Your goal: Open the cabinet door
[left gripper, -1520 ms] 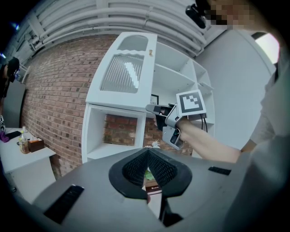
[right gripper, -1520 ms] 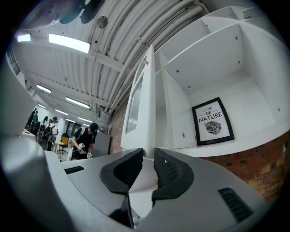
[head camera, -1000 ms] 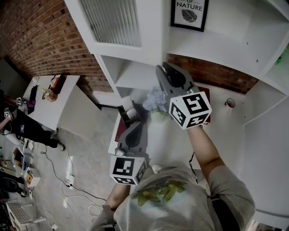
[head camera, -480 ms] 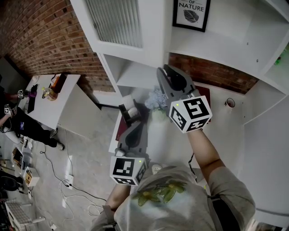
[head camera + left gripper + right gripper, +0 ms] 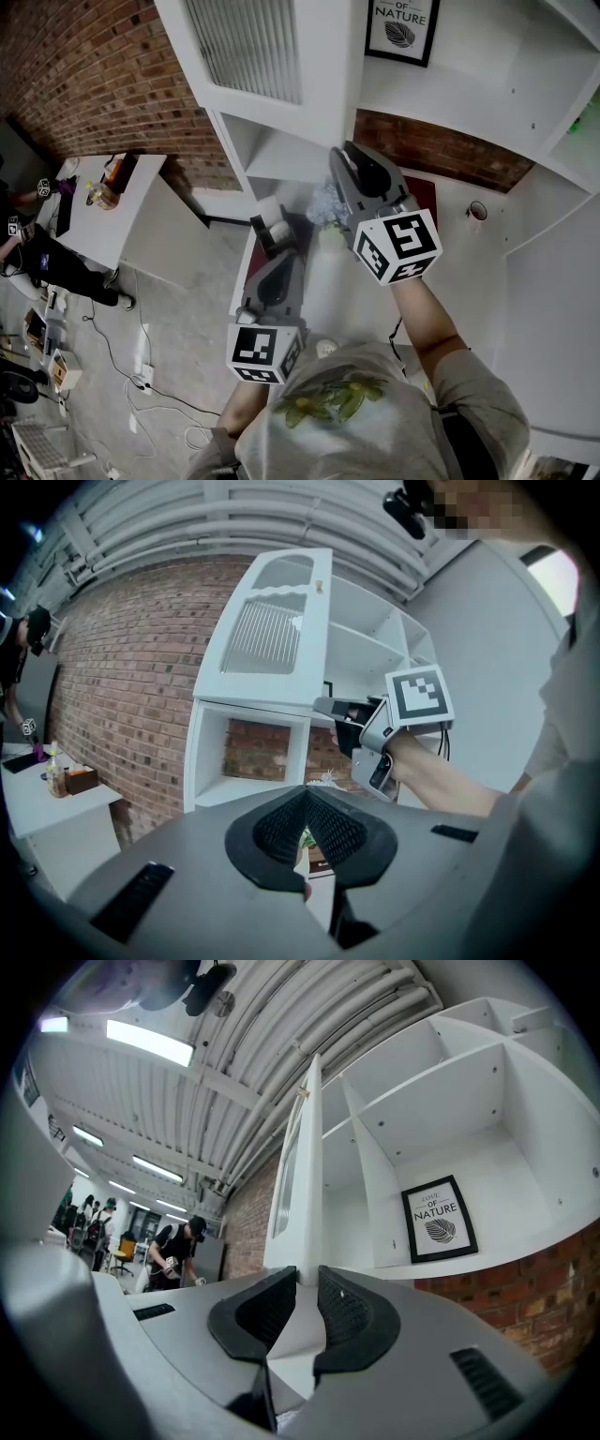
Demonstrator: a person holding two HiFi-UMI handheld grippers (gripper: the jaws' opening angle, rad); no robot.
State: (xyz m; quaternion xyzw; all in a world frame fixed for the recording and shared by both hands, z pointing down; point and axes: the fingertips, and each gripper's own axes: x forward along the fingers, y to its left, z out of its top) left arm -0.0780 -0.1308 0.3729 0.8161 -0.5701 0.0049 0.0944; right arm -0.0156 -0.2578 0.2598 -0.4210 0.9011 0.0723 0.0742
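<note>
The right gripper point(image 5: 307, 1279), smooth grey plastic with ribbed black pads point(image 5: 352, 1312), is clamped on the thin, flat edge of the white cabinet door point(image 5: 309, 1147). The door stands ajar from the boxy white shelf unit point(image 5: 450, 94) and carries a tall ribbed panel. The left gripper point(image 5: 305, 794) is held lower, tips together on nothing. A rough red brick wall point(image 5: 84, 66) is behind.

Cabinet door point(image 5: 258, 47): framed print point(image 5: 401, 28) in the compartment to its right; open niche point(image 5: 281, 155) directly below it; plant point(image 5: 323, 202) lower still; table point(image 5: 103, 216) well to its left; right gripper point(image 5: 342, 159) astride its free edge.
</note>
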